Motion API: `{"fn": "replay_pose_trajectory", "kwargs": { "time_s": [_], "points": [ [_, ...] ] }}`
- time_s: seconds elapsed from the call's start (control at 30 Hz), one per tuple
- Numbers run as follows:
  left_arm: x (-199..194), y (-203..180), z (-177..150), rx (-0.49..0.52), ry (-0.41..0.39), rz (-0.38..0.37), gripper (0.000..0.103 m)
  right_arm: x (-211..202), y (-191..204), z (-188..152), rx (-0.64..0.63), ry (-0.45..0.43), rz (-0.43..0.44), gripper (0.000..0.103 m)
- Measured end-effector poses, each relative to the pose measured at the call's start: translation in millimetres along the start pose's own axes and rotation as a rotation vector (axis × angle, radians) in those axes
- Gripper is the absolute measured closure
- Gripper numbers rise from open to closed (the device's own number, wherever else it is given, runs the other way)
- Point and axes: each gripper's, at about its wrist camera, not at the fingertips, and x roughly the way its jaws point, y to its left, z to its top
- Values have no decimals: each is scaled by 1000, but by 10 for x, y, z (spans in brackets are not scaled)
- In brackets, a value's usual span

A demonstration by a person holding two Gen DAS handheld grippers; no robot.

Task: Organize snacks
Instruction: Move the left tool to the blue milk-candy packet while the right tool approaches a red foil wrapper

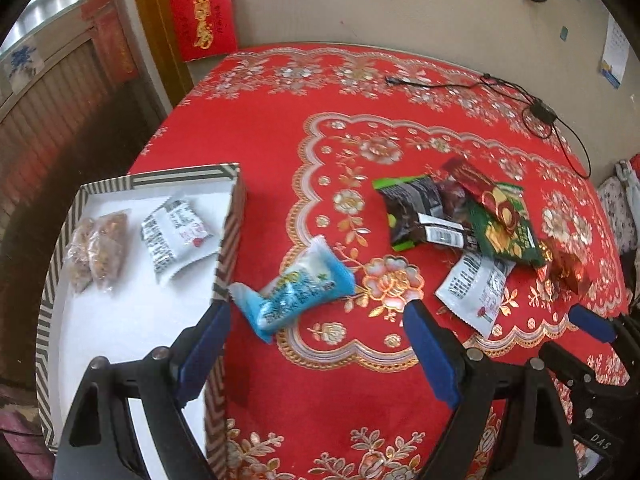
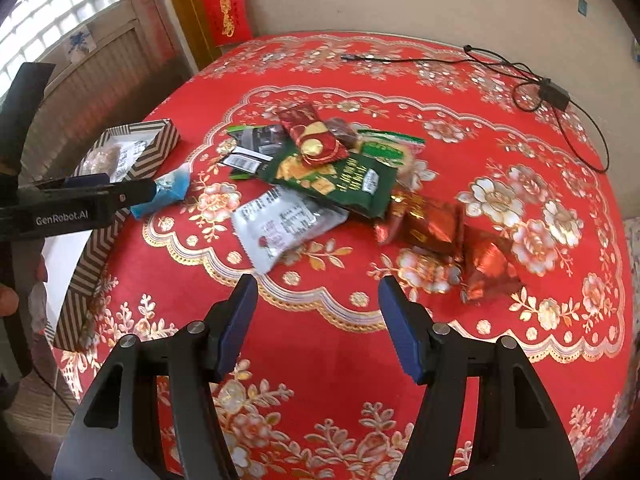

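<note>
A blue snack packet [image 1: 296,296] lies on the red floral tablecloth [image 1: 320,392] against the wall of a striped box [image 1: 226,240]. My left gripper [image 1: 318,307] hangs open over it, pads clear of it. In the box's white inside lie a nut bar packet [image 1: 100,252] and a white packet [image 1: 176,236]. A pile of snacks sits mid-table: a white packet [image 2: 284,224], a green packet [image 2: 340,176], a red packet [image 2: 316,136], a black packet [image 2: 256,148] and two red foil packets [image 2: 432,224]. My right gripper [image 2: 318,282] is open just short of the white packet, holding nothing.
A black cable with an adapter [image 2: 554,94] trails across the table's far right. A red paper bag [image 1: 202,12] leans on the wall behind. The table's edge drops off left of the box. A person's hand [image 2: 8,300] shows at the left edge.
</note>
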Motion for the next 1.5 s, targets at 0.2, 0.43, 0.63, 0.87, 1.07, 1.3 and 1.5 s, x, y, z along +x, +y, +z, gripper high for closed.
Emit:
{"fn": "replay_pose_trajectory", "kwargs": {
  "time_s": [0.2,0.43,0.63,0.87,1.07,1.3,1.5],
  "points": [
    [116,-66,39,91,4,-37,14,-12,-55,-37,4,4,6,40],
    [359,-73,143,255,71,-114,14,-31,-204,-96,43,10,-20,40],
    [521,-100,124,389,124,-107,14,-63,-287,-123,78,-2,-38,40],
    [618,-47,115,418,138,-122,13,-84,-512,-117,151,-21,-91,40],
    [588,-43,61,433,137,-143,13,2,-690,51,156,-31,-150,40],
    [546,-157,-60,405,156,-211,10,231,-996,545,101,-21,-251,40],
    [514,-104,15,315,186,-306,10,544,-1019,665,-21,107,-197,40]
  ]
}}
